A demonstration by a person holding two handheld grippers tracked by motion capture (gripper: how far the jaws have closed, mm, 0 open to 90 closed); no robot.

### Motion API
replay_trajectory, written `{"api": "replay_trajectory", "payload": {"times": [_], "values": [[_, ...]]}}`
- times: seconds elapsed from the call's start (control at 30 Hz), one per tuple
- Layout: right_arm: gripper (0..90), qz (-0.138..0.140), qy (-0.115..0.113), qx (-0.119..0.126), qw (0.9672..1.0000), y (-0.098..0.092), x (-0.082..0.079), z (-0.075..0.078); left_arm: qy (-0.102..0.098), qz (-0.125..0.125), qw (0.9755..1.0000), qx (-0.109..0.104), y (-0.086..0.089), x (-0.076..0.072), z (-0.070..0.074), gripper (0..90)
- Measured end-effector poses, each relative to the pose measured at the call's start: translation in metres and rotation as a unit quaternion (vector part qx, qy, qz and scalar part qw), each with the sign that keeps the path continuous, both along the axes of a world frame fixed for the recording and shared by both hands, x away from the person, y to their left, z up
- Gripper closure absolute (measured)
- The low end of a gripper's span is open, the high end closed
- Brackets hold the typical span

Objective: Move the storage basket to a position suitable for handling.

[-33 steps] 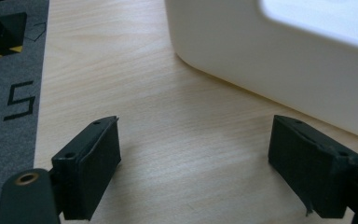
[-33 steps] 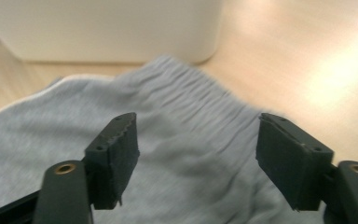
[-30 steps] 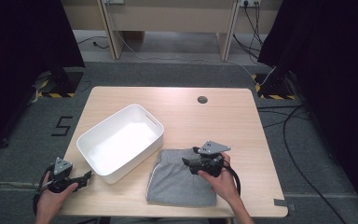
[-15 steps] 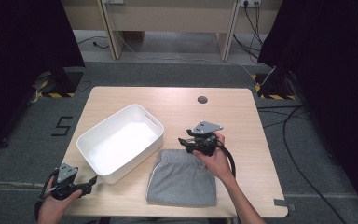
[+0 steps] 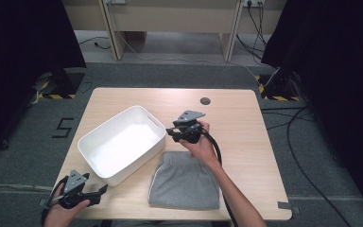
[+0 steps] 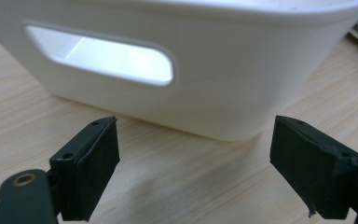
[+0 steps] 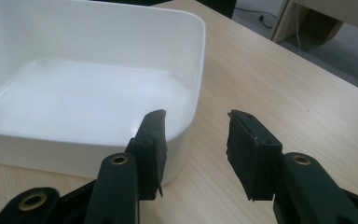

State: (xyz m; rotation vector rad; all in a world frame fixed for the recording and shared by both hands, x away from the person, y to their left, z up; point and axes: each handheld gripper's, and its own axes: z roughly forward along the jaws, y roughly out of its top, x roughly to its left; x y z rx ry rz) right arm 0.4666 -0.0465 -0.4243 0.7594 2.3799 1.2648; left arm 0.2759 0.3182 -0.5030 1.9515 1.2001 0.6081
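Surface: light wooden table (image 5: 246, 142), grey carpet floor, dark curtains at both sides | left gripper (image 5: 97, 194) released, near corner, facing white rectangular plastic bin (image 5: 123, 142) | folded grey cloth (image 5: 184, 182) beside bin, apparently untouched | right gripper (image 5: 172, 133) has left the cloth for the bin's corner; jaws were closing, nothing between.

Even overhead light, dark room edges, blown-out white bin (image 5: 121, 144), soft blur in close views.
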Motion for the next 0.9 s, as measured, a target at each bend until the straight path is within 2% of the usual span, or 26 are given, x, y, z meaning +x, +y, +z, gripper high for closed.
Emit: {"api": "replay_trajectory", "payload": {"times": [0.1, 0.13, 0.23, 0.3, 0.33, 0.37, 0.4, 0.5, 0.53, 0.6, 0.63, 0.67, 0.7, 0.73, 0.9], "values": [[57.3, 0.005, 0.005, -0.003, 1.0000, 0.009, 0.006, -0.002, -0.004, 0.002, 1.0000, 0.002, -0.004, 0.002, 0.001, 15.0], [57.3, 0.010, 0.012, -0.010, 0.9998, 0.017, 0.010, -0.005, -0.003, 0.001, 1.0000, -0.001, -0.007, 0.003, 0.001, 14.9], [57.3, 0.013, 0.016, -0.016, 0.9997, 0.023, 0.014, -0.008, -0.002, -0.004, 1.0000, -0.006, -0.013, 0.007, -0.001, 13.8], [57.2, 0.016, 0.019, -0.024, 0.9994, 0.028, 0.017, -0.010, -0.003, -0.004, 1.0000, 0.005, -0.016, 0.010, -0.002, 13.9], [57.5, 0.013, 0.021, -0.036, 0.9990, 0.032, 0.020, -0.012, 0.000, -0.004, 1.0000, 0.001, -0.016, 0.012, -0.002, 14.5], [57.5, 0.013, 0.021, -0.036, 0.9990, 0.032, 0.020, -0.012, 0.000, -0.004, 1.0000, 0.001, -0.016, 0.012, -0.002, 14.7], [58.5, 0.010, 0.020, -0.053, 0.9983, 0.034, 0.023, -0.014, 0.002, -0.006, 1.0000, 0.001, -0.016, 0.015, -0.001, 14.8], [59.7, 0.009, 0.023, -0.048, 0.9985, 0.034, 0.025, -0.017, 0.001, -0.006, 1.0000, -0.003, -0.016, 0.019, -0.001, 15.0], [59.7, 0.008, 0.020, -0.052, 0.9984, 0.031, 0.026, -0.017, 0.000, -0.005, 0.9999, -0.009, -0.016, 0.026, 0.000, 16.7], [59.8, 0.007, 0.019, -0.054, 0.9983, 0.029, 0.026, -0.017, -0.001, -0.004, 0.9999, -0.014, -0.017, 0.031, 0.001, 18.0], [59.5, 0.000, 0.018, -0.058, 0.9982, 0.024, 0.028, -0.016, -0.003, -0.004, 0.9999, -0.016, -0.018, 0.035, 0.002, 20.7], [59.4, -0.004, 0.019, -0.057, 0.9982, 0.020, 0.029, -0.016, -0.002, -0.007, 0.9998, -0.021, -0.020, 0.047, 0.003, 21.3], [59.4, -0.004, 0.019, -0.057, 0.9982, 0.020, 0.029, -0.016, -0.002, -0.007, 0.9998, -0.021, -0.020, 0.047, 0.003, 21.6], [58.9, -0.013, 0.021, -0.057, 0.9981, 0.013, 0.032, -0.016, 0.000, -0.008, 0.9997, -0.025, -0.022, 0.053, 0.003, 22.6], [57.9, -0.034, 0.023, -0.052, 0.9978, -0.005, 0.037, -0.017, -0.001, -0.017, 0.9997, -0.017, -0.035, 0.076, 0.005, 27.9]]}}
